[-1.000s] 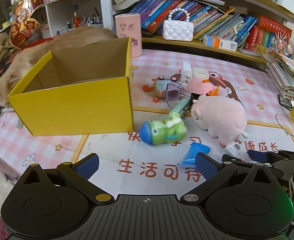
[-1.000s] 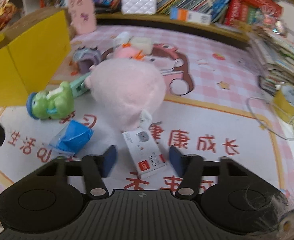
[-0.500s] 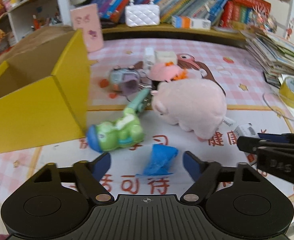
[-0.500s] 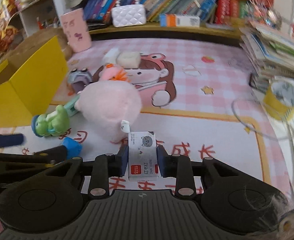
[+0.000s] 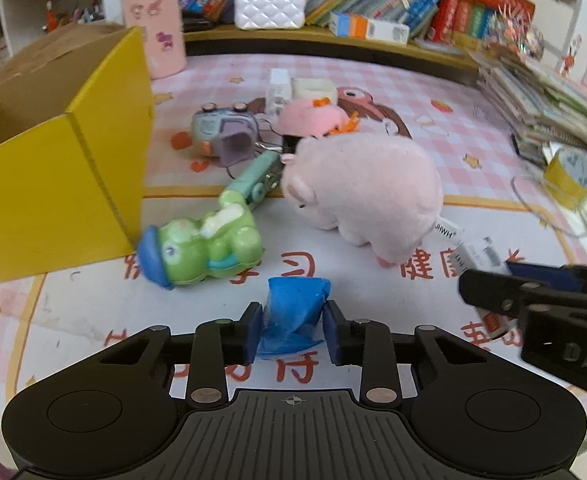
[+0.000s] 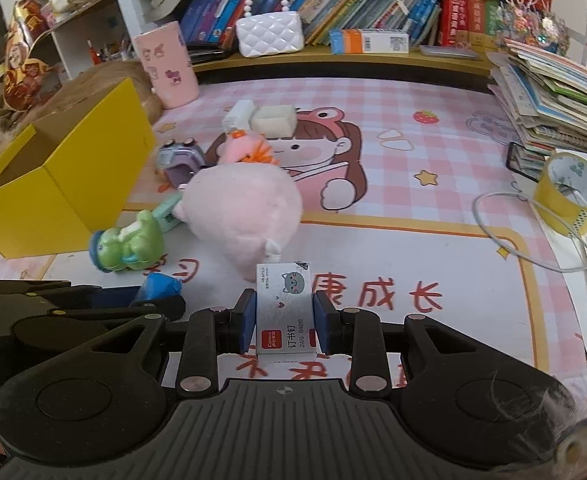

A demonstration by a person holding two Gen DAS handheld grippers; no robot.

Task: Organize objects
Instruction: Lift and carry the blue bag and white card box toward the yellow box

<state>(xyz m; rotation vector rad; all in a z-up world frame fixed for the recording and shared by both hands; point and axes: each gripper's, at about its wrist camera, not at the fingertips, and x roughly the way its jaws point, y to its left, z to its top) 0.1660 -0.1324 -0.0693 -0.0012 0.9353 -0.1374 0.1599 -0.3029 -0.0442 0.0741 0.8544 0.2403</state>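
While I watch both wrist views: two grips are on at once.
Left gripper (image 5: pixel 292 330): a second ago its jaws stood wide over bare mat; they have just been closing and now the pads press both sides of the blue packet (image 5: pixel 293 316), which sits crumpled on the play mat (image 5: pixel 373 292).
Right gripper (image 6: pixel 282 322): earlier it straddled the staple box (image 6: pixel 284 306) loosely; now I see it clamped on the box, label facing up.
Yellow box (image 5: pixel 53 184): open-topped, at the left of the mat; what I can see of its inside is bare cardboard, the floor is hidden.
Green frog toy (image 5: pixel 197 250): lying just beside the yellow box's near corner.
Pink plush pig (image 5: pixel 365 188): on the mat beyond both grippers, untouched.
Tape roll (image 6: pixel 569 192): upright at the far right, beside a stack of books (image 6: pixel 549 108).
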